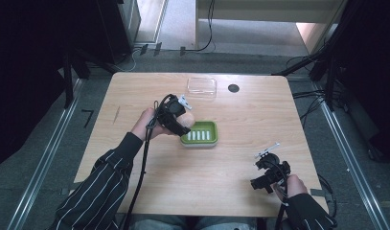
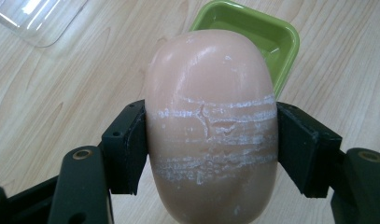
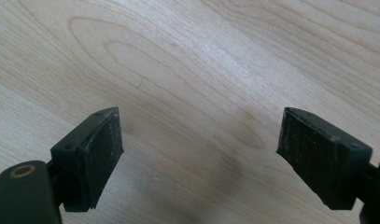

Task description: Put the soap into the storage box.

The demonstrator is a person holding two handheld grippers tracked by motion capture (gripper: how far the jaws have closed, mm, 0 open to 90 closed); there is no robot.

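Note:
A pale pink oval bar of soap (image 2: 211, 126) with white scuff lines is clamped between the two black jaws of my left gripper (image 2: 211, 149). In the high view that left gripper (image 1: 183, 120) holds the soap (image 1: 187, 119) just above the left end of a green ridged soap dish (image 1: 201, 133) near the table's middle. The dish's green rim (image 2: 253, 32) shows behind the soap in the left gripper view. My right gripper (image 1: 264, 170) hovers near the table's front right; its jaws stand wide apart over bare wood, right gripper (image 3: 199, 158) holding nothing.
A clear plastic lid or tray (image 1: 201, 87) lies at the back of the wooden table (image 1: 259, 120), also seen as a clear tray (image 2: 36, 18) in the left gripper view. A dark round hole (image 1: 234, 88) sits beside it. Cables trail off both grippers toward the front edge.

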